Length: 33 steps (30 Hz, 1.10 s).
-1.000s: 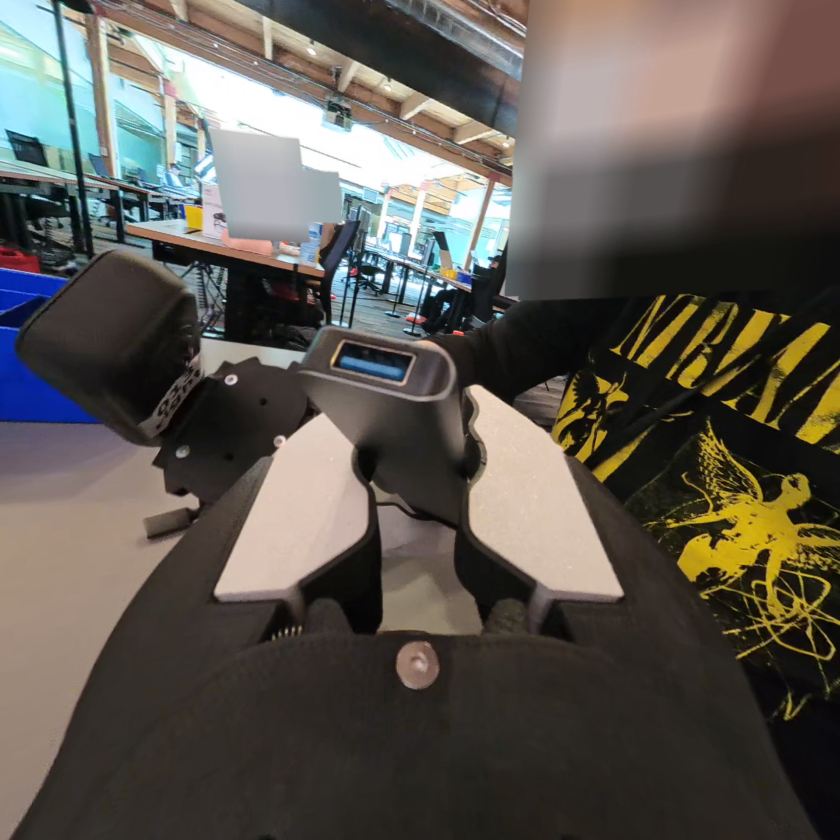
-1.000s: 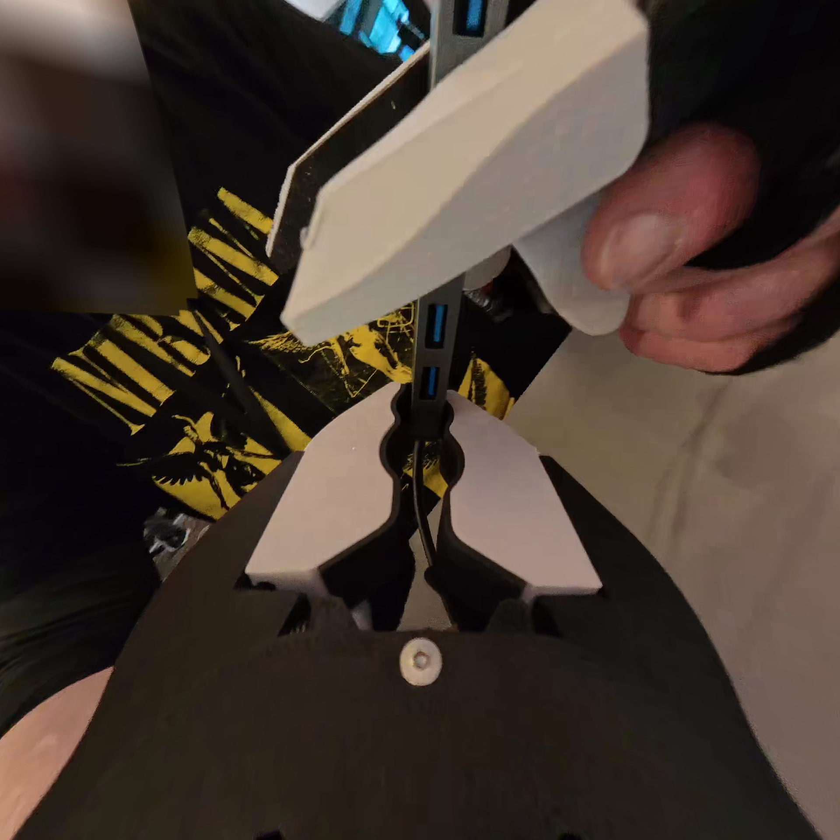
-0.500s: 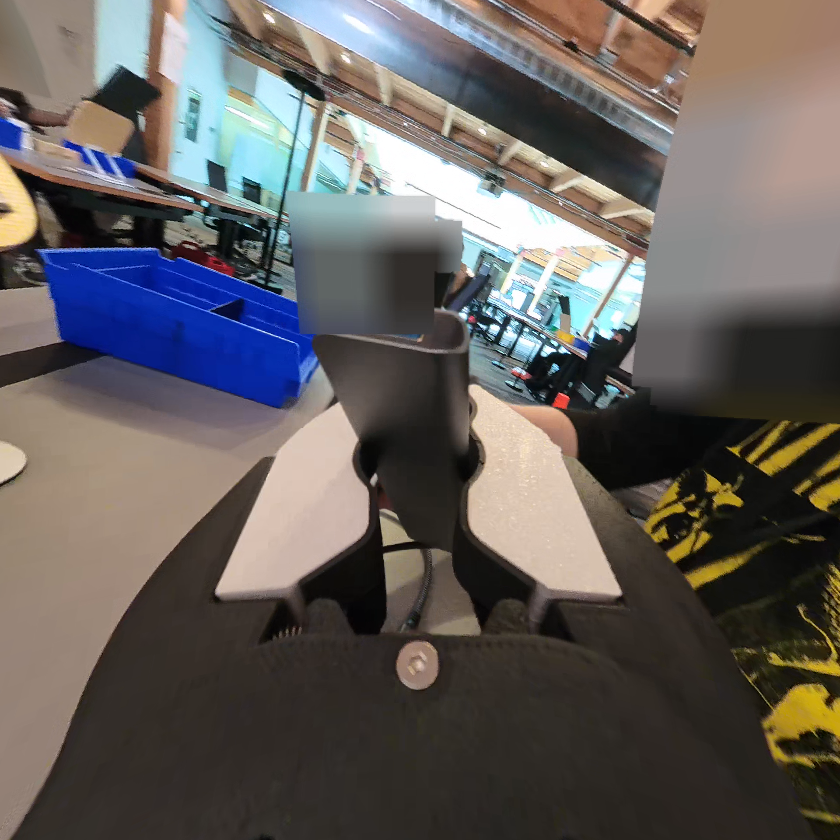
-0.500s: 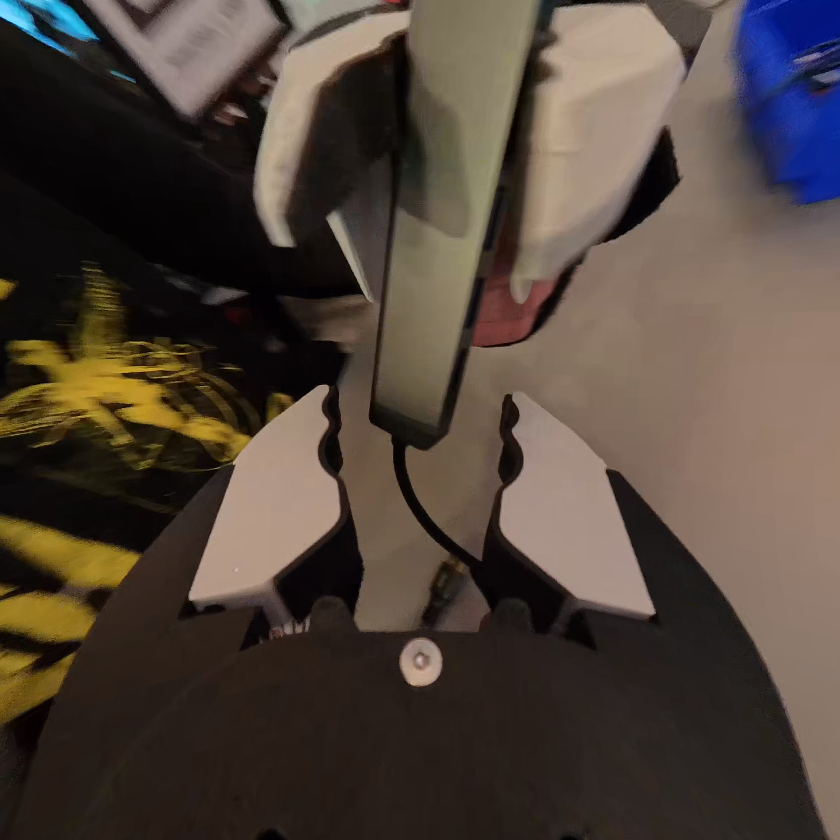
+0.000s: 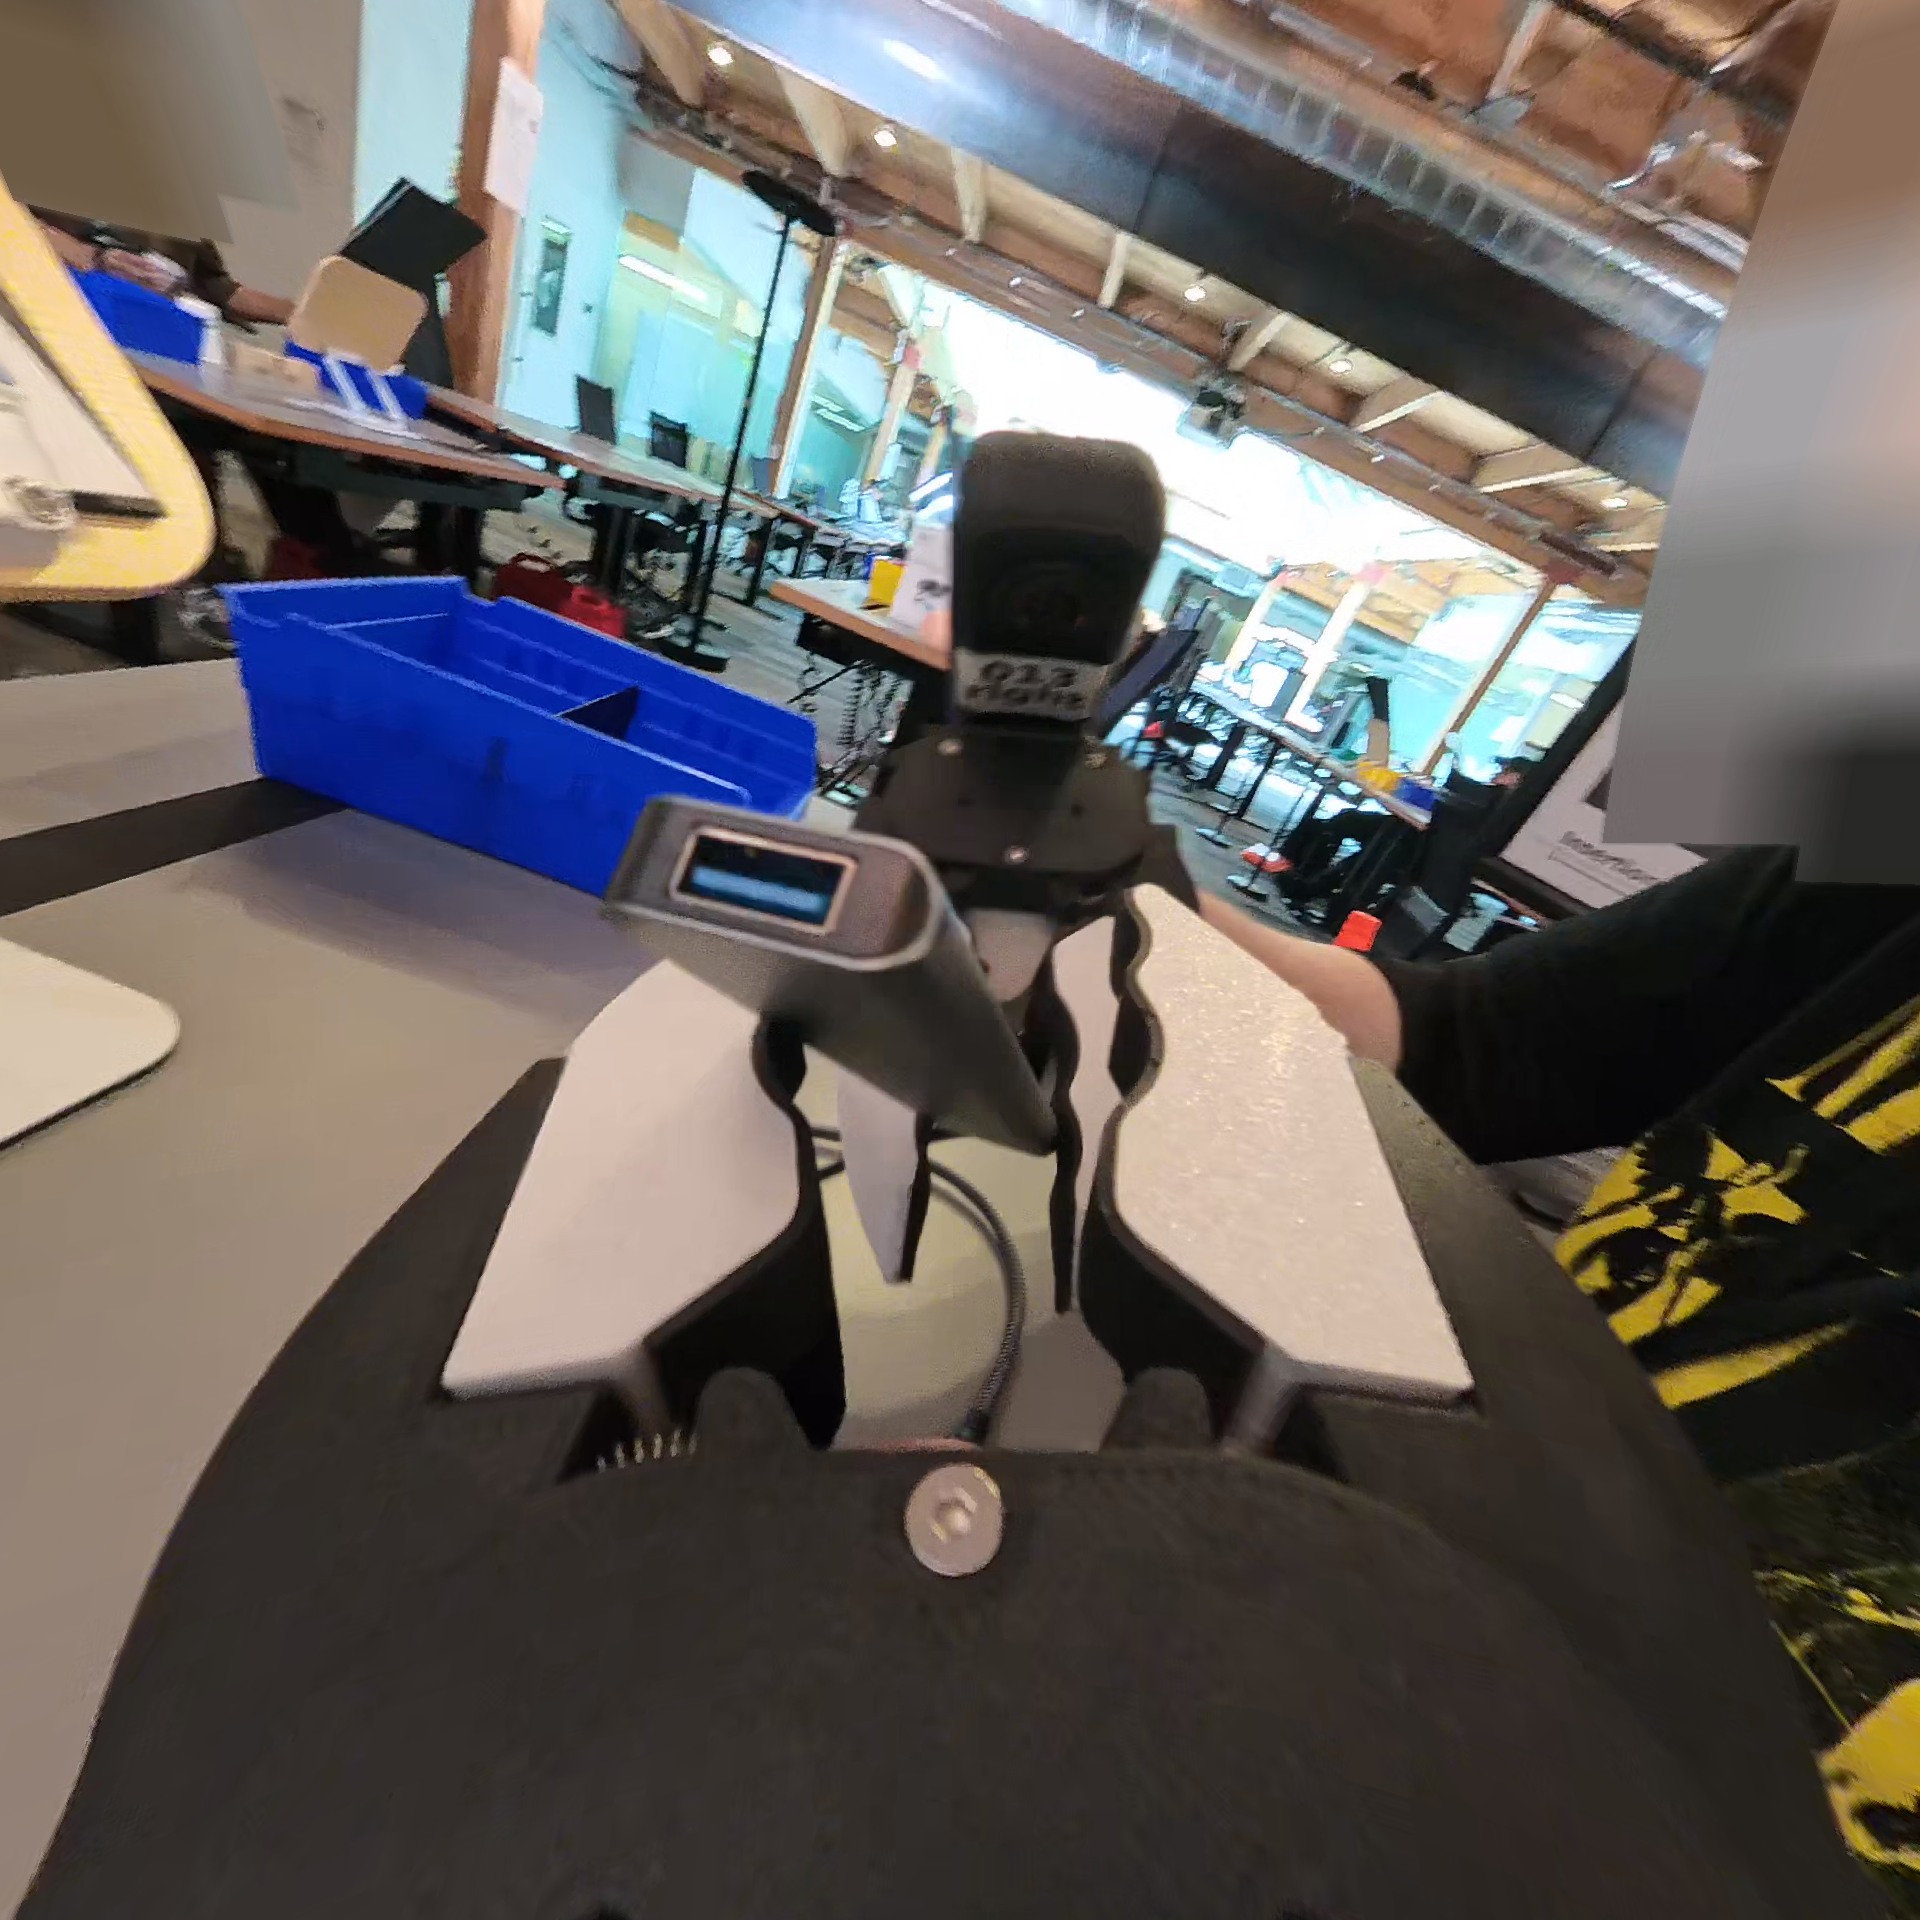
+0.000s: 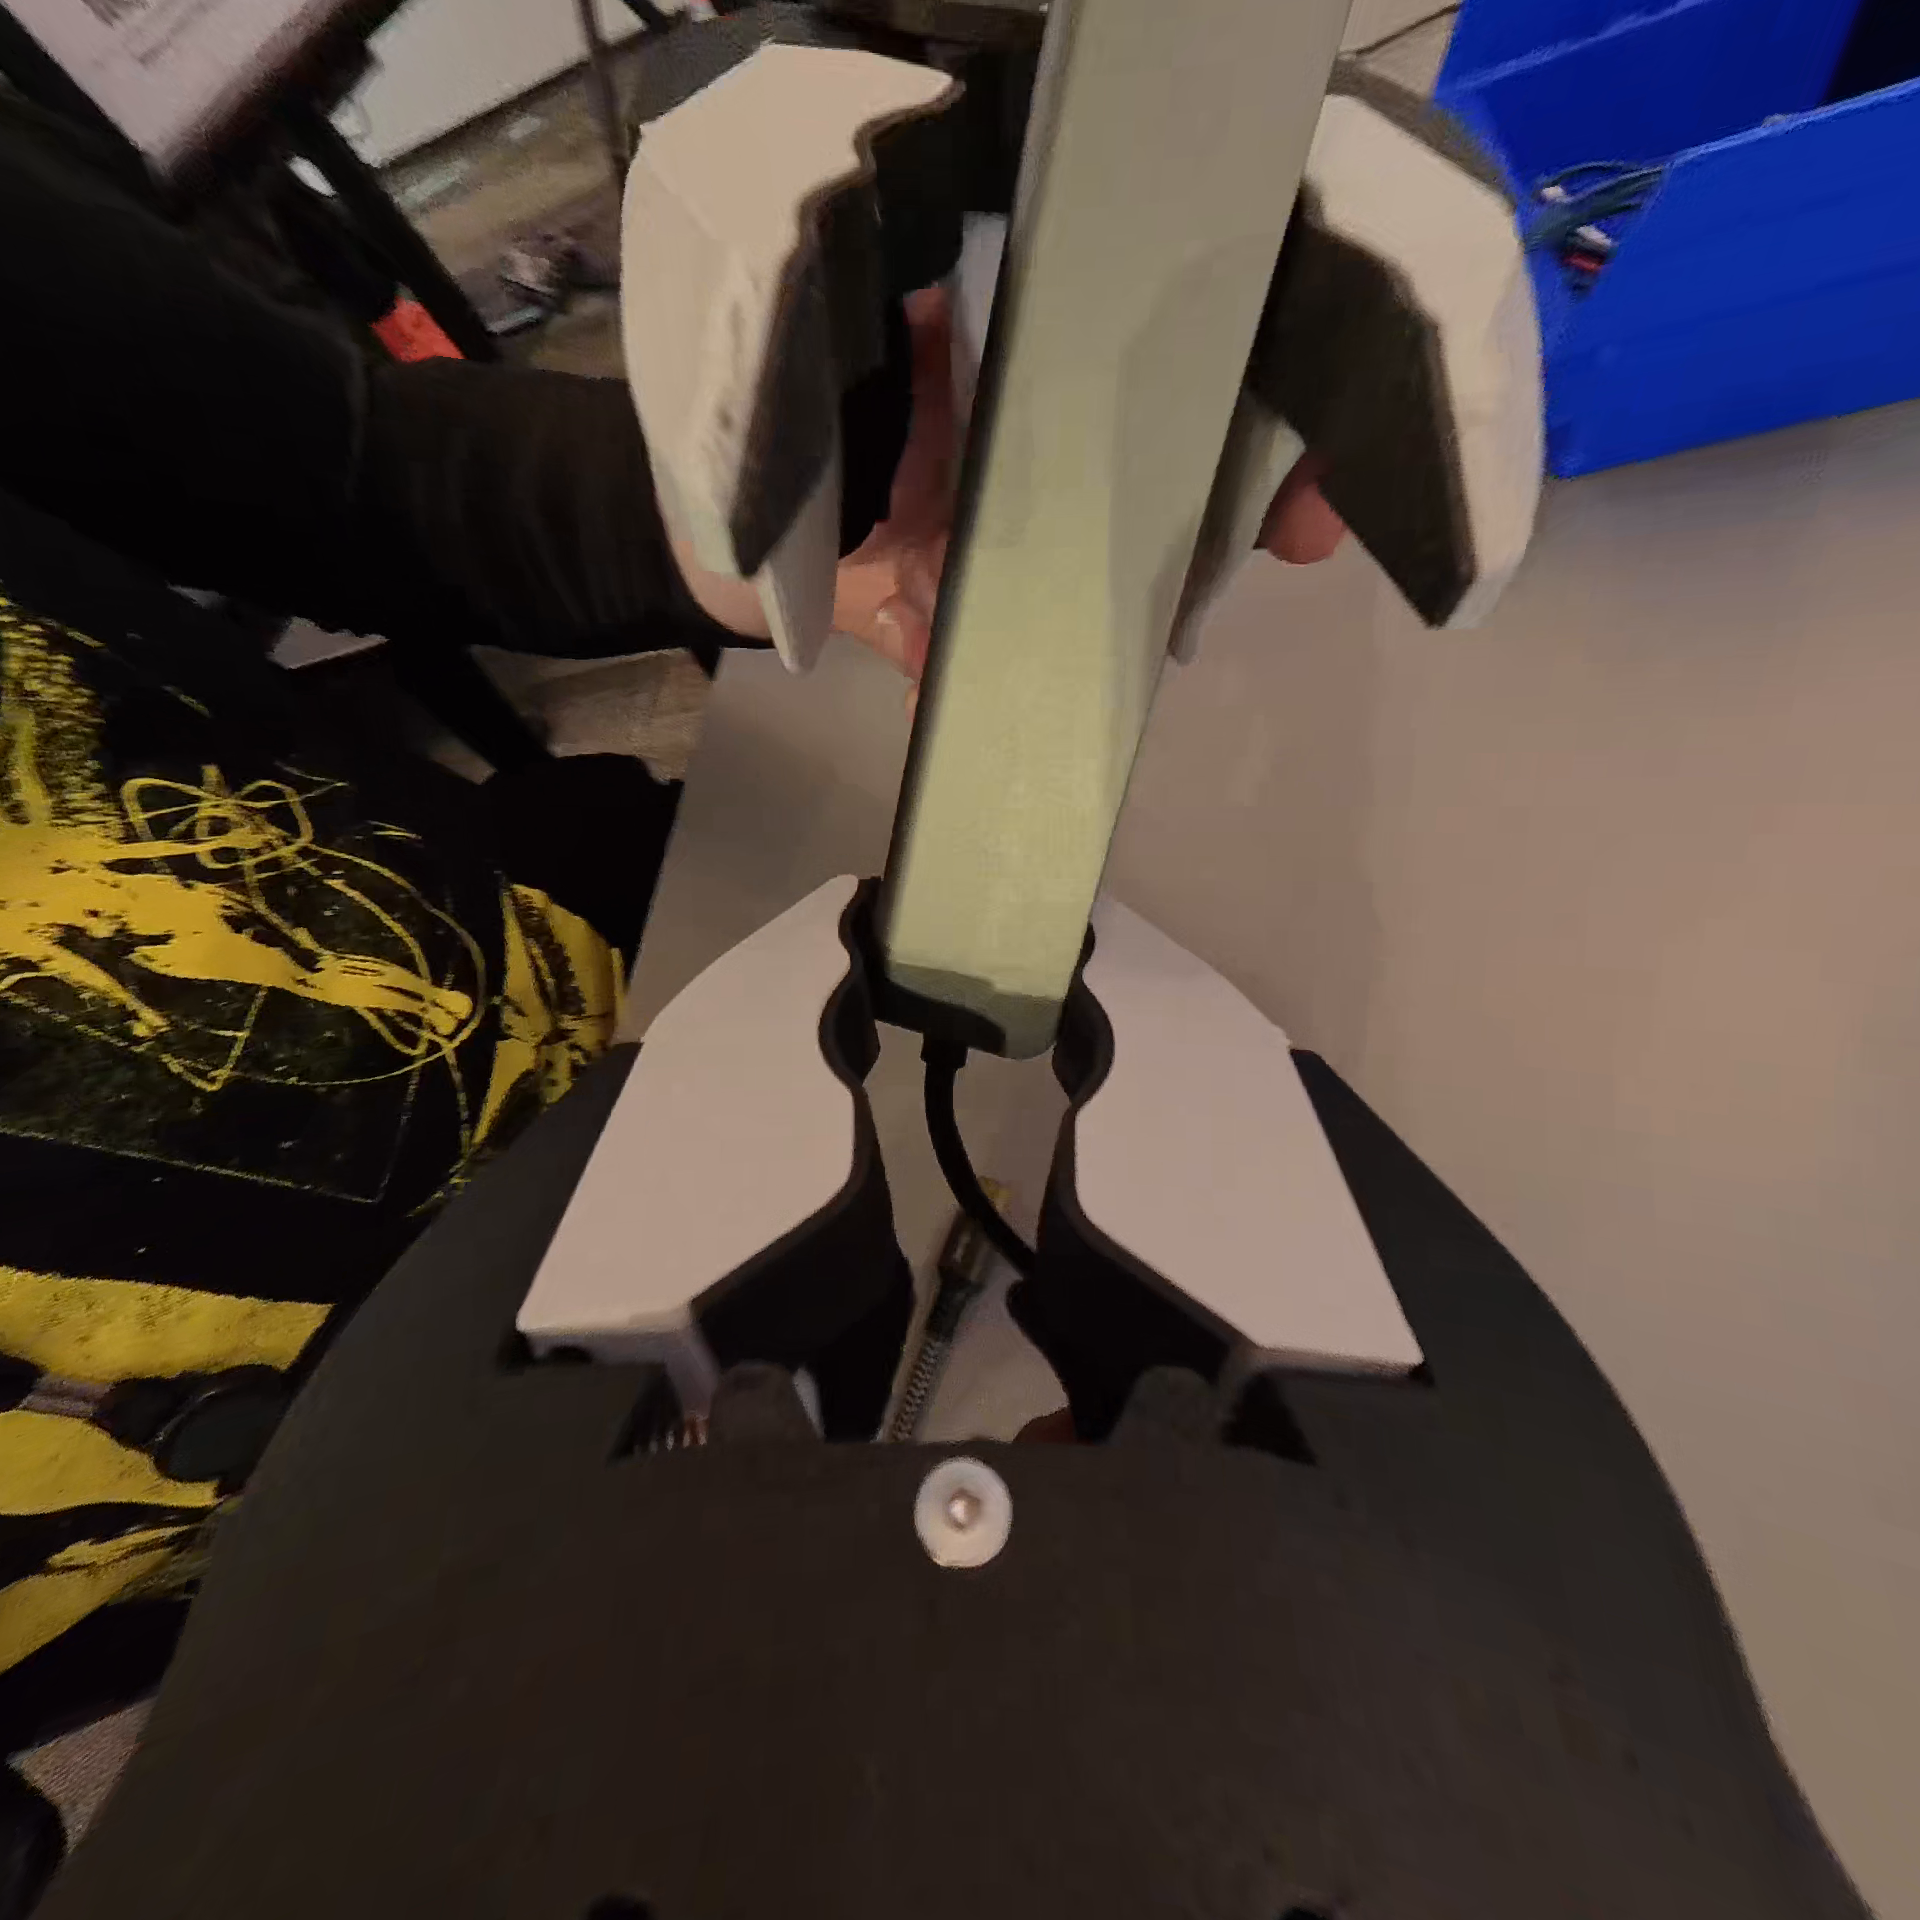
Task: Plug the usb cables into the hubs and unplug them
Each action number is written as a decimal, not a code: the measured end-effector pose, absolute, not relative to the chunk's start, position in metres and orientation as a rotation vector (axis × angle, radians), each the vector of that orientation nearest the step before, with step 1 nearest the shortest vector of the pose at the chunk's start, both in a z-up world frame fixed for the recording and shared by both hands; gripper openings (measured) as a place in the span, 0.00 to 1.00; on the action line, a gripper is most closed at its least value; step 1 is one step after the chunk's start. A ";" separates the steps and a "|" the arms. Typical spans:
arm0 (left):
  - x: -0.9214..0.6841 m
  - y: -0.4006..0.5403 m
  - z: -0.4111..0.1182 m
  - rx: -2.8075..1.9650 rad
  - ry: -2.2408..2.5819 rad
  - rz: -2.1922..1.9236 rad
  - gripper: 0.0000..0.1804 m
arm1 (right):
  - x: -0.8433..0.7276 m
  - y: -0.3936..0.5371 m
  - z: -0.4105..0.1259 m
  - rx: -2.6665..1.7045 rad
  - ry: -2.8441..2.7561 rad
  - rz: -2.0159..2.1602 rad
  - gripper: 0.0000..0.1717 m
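A grey usb hub (image 6: 1060, 571) stands in the air between my two grippers, which face each other. My right gripper (image 6: 971, 935) is shut on the hub's cable end, with both pads against its edges. A black cable (image 6: 961, 1153) runs from that end back between the fingers. My left gripper (image 6: 1112, 613) is open around the hub's far part, with a clear gap on one side. In the left wrist view the hub (image 5: 831, 966) lies tilted between the spread left fingers (image 5: 644, 1164), its blue port toward the camera. The right gripper's black body (image 5: 1023, 821) is behind it.
A blue bin (image 5: 499, 717) stands on the grey table (image 5: 312, 1039), and shows at the top right in the right wrist view (image 6: 1714, 260). A braided cable (image 6: 940, 1320) lies under the right jaws. The person's hand (image 6: 894, 582) and black-and-yellow shirt (image 6: 260, 935) are close by. Spacing between my two grippers at the tips: around 8 cm.
My right gripper let go of the hub, opened wide, then closed again on its cable end. My left gripper, which held the hub, has spread open around it, and the hub now tilts.
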<state>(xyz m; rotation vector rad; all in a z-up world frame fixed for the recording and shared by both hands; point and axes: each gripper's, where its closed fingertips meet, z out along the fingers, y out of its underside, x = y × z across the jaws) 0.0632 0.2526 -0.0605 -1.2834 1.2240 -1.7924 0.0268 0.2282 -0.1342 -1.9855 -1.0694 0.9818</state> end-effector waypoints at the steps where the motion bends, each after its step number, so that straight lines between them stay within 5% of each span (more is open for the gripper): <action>1: 0.065 0.259 -0.063 -1.327 1.205 -1.754 0.32 | 0.031 0.233 -0.133 -2.007 -1.049 0.919 0.18; 6: 0.065 0.284 -0.066 -1.476 1.047 -1.671 0.27 | 0.039 0.252 -0.132 -2.065 -0.843 0.722 0.18; 15: 0.066 0.280 -0.068 -1.505 1.036 -1.615 0.19 | 0.029 0.238 -0.123 -2.029 -0.819 0.962 0.18; 24: 0.068 0.295 -0.067 -1.543 0.849 -1.636 0.27 | 0.031 0.255 -0.132 -2.064 -0.669 0.640 0.18; 27: 0.072 0.290 -0.068 -1.530 0.871 -1.652 0.15 | 0.029 0.256 -0.134 -2.049 -0.636 0.594 0.18; 33: 0.075 0.284 -0.076 -1.573 0.903 -1.703 0.11 | 0.031 0.259 -0.147 -2.048 -0.570 0.452 0.18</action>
